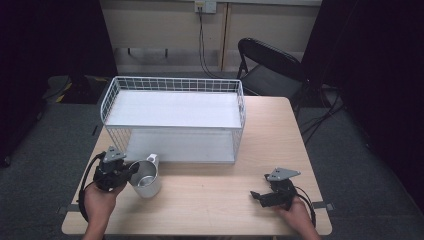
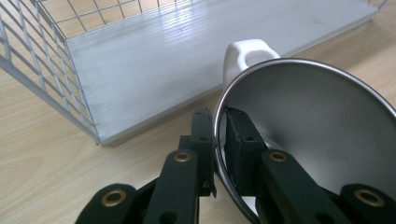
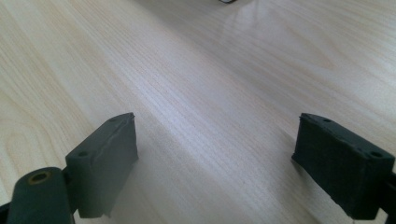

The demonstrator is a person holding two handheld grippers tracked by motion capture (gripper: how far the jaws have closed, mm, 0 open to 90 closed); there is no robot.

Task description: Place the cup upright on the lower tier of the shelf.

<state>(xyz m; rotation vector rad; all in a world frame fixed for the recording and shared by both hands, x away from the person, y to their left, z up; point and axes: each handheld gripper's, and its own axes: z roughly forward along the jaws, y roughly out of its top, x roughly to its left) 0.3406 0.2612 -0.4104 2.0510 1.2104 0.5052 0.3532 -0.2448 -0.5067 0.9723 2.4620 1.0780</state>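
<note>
Pinching the rim of the steel mug point(image 1: 145, 178) at lower left, 1 jaw inside and 1 outside, the left gripper point(image 1: 131, 171) seems mid-grasp, likely lifting next toward the wire rack point(image 1: 172, 86), while the right gripper point(image 1: 256, 195) idles wide open, empty.

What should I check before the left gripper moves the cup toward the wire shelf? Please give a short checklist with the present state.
1. Left gripper grips the cup wall, one jaw inside and one outside: ok.
2. Cup is empty: ok, bare metal inside.
3. Cup handle is free of the jaws: ok.
4. Lower board of the wire shelf has room: ok.
5. Right gripper is open and away from the cup: ok.
6. Cup is lifted off the table: cannot tell.
</note>
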